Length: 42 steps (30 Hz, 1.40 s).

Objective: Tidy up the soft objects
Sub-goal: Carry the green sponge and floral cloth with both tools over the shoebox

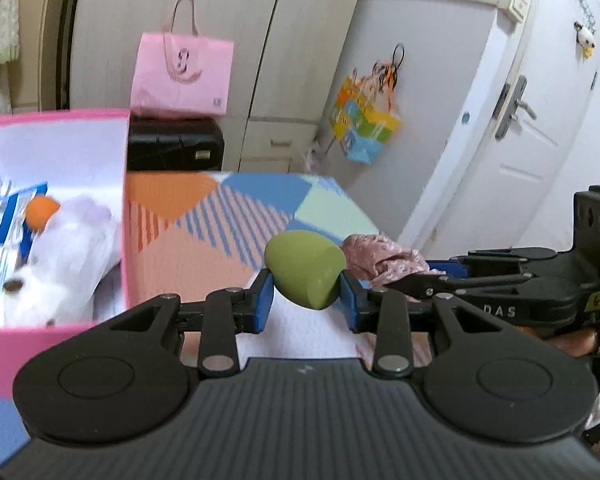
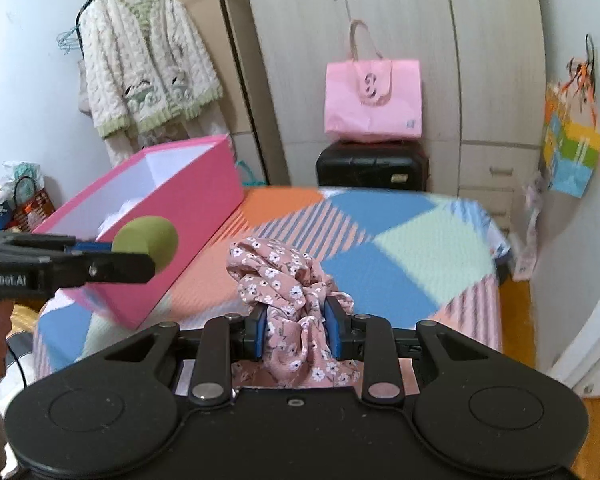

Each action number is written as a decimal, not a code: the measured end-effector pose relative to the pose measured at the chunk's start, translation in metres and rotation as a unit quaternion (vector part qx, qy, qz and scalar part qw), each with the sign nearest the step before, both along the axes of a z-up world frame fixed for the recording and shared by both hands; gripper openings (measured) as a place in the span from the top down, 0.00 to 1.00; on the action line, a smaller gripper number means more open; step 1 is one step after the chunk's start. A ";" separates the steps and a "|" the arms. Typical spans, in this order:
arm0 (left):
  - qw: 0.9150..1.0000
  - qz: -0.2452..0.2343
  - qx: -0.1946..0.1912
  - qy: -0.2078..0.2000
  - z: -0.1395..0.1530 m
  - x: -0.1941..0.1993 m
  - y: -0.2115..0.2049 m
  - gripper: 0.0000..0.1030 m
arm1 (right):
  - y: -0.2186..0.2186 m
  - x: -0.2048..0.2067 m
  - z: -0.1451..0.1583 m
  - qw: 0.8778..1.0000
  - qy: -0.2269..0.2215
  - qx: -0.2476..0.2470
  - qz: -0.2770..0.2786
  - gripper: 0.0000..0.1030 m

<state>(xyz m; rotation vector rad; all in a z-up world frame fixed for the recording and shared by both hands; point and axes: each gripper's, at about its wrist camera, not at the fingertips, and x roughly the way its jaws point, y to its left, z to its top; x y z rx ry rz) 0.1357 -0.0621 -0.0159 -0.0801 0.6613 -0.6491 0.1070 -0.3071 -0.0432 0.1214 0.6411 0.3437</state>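
A green egg-shaped sponge (image 1: 304, 270) sits pinched between the blue pads of my left gripper (image 1: 306, 292), held in the air above the patchwork bed cover (image 1: 204, 232). From the right wrist view the sponge (image 2: 148, 240) hovers beside the near corner of an open pink box (image 2: 204, 184). My right gripper (image 2: 296, 328) is shut on a crumpled pink floral cloth (image 2: 276, 272), which is bunched up over the bed. Inside the box (image 1: 56, 118) lie an orange sponge (image 1: 40, 210), white fluffy items and blue-and-white packets. The two grippers are side by side, right gripper (image 1: 412, 280) to the right.
A pink tote bag (image 2: 374, 100) rests on a black case (image 2: 372, 168) against the wardrobe behind the bed. A colourful gift bag (image 2: 572, 152) hangs at the right. A knitted cardigan (image 2: 148, 60) hangs at the left. A white door (image 1: 520, 120) stands to the right.
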 end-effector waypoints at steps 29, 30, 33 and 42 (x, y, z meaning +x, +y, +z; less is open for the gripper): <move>0.995 0.030 0.080 0.053 -0.001 -0.046 0.103 0.67 | 0.096 -0.014 0.011 0.980 0.023 0.054 0.188 0.67; 0.995 0.020 0.077 0.051 -0.002 -0.045 0.103 0.67 | 0.094 -0.011 0.006 0.980 0.036 0.061 0.187 0.67; 0.996 0.006 0.075 0.052 -0.005 -0.040 0.103 0.67 | 0.089 -0.014 -0.005 0.978 0.067 0.043 0.191 0.67; 0.995 -0.006 0.064 0.076 -0.022 -0.035 0.097 0.67 | 0.083 -0.049 -0.036 0.969 0.147 0.003 0.198 0.60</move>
